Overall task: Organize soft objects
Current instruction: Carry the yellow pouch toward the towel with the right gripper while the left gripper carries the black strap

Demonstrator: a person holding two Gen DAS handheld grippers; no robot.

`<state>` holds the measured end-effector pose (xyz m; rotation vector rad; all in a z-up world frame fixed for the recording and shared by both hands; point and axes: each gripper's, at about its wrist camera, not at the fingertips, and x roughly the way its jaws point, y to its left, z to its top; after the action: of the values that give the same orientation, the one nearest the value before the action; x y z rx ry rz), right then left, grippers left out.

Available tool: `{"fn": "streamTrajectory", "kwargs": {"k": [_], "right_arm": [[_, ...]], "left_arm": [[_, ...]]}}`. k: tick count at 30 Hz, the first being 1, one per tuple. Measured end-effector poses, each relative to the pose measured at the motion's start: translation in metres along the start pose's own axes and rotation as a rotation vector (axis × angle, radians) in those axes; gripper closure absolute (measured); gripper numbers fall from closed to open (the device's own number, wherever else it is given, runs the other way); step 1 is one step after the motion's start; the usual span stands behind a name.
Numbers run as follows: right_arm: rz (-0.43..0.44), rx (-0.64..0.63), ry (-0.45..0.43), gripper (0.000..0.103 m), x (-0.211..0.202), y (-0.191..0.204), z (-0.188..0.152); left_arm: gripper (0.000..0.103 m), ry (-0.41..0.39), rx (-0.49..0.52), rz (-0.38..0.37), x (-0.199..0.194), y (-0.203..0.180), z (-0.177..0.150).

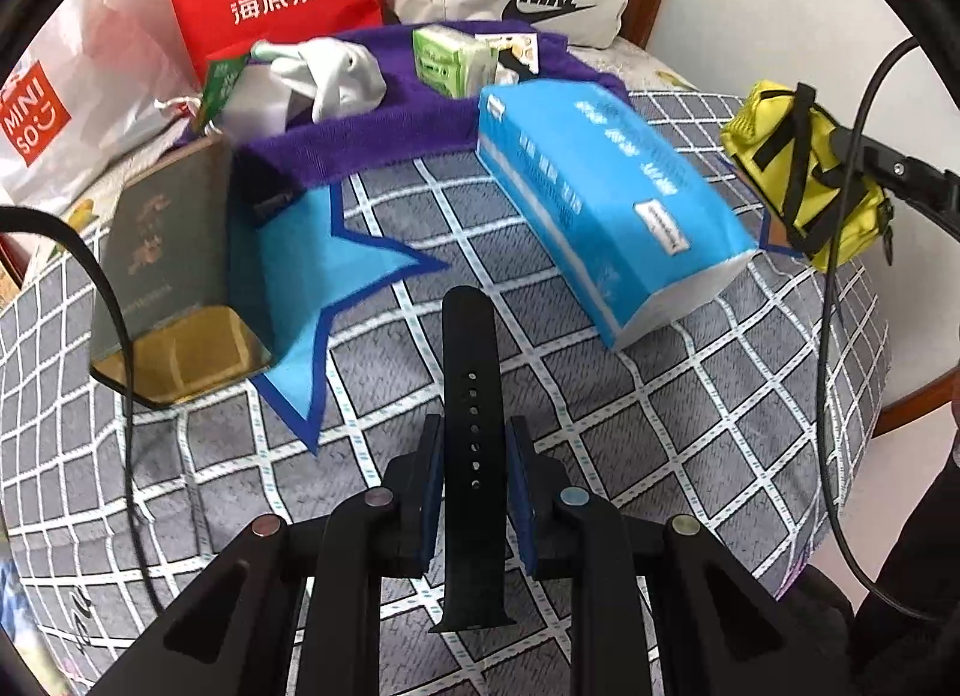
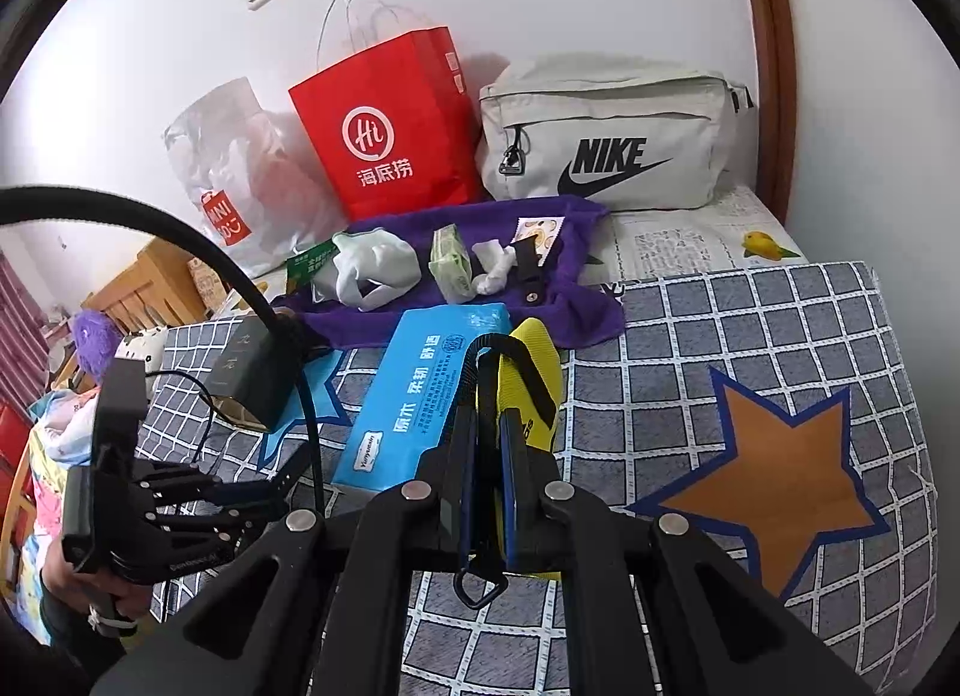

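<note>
Item, nearest: your left gripper (image 1: 471, 477), jaws narrow and clamped on the black watch strap (image 1: 471, 396). The strap's long axis runs straight along the fingers. One end pokes out past the fingertips toward the bed's far side; the other trails back under the gripper body. It points at the purple towel (image 1: 384, 138), so the carry line is dead ahead.

Item, nearest on the other side: your right gripper (image 2: 489, 444), jaws all but closed on the black webbing strap (image 2: 474, 396) of the yellow pouch (image 2: 534, 360). The pouch sits just beyond the fingertips, its long side running away from you, touching or nearly touching the blue tissue pack (image 2: 420, 396) to its left.

Item, middle ground: the tissue pack lies on the checked bedcover (image 1: 600, 426), slantwise, its far end close to the towel's near edge. It stands between the pouch and the towel. To the left, a dark green tin (image 1: 168, 252) rests on a blue star patch (image 1: 312, 276).

Item, far: the towel, already carrying a white sock bundle (image 1: 342, 75), a green tissue packet (image 1: 453, 63), and smaller pieces I cannot identify.

Judgement: the towel looks like the collecting spot. Your left hand has the clear, straight run to it. Your right must lift the pouch over or round the tissue pack.

Item, backdrop: red paper bag (image 2: 390, 126) and grey Nike bag (image 2: 612, 132) against the wall.
</note>
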<state>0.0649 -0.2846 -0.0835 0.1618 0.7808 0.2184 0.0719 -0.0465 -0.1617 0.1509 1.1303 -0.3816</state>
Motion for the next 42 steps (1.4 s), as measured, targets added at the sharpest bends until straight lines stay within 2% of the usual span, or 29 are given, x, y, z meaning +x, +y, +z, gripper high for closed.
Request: {"fn": "streamTrajectory", "kwargs": {"k": [11,28,42], "right_arm": [[0.032,-0.018,0.000,0.096,0.002,0.015,0.016],[0.062,-0.049,0.066,0.095,0.026,0.042,0.044],[0.047,-0.059,0.098,0.095,0.057,0.035,0.077]], "left_arm": [[0.084,-0.045,-0.010,-0.016,-0.030,0.015,0.019],[0.084,-0.121,-0.049,-0.036,-0.066,0.042,0.054],[0.084,-0.153,-0.053,-0.041,-0.070,0.064,0.101]]}}
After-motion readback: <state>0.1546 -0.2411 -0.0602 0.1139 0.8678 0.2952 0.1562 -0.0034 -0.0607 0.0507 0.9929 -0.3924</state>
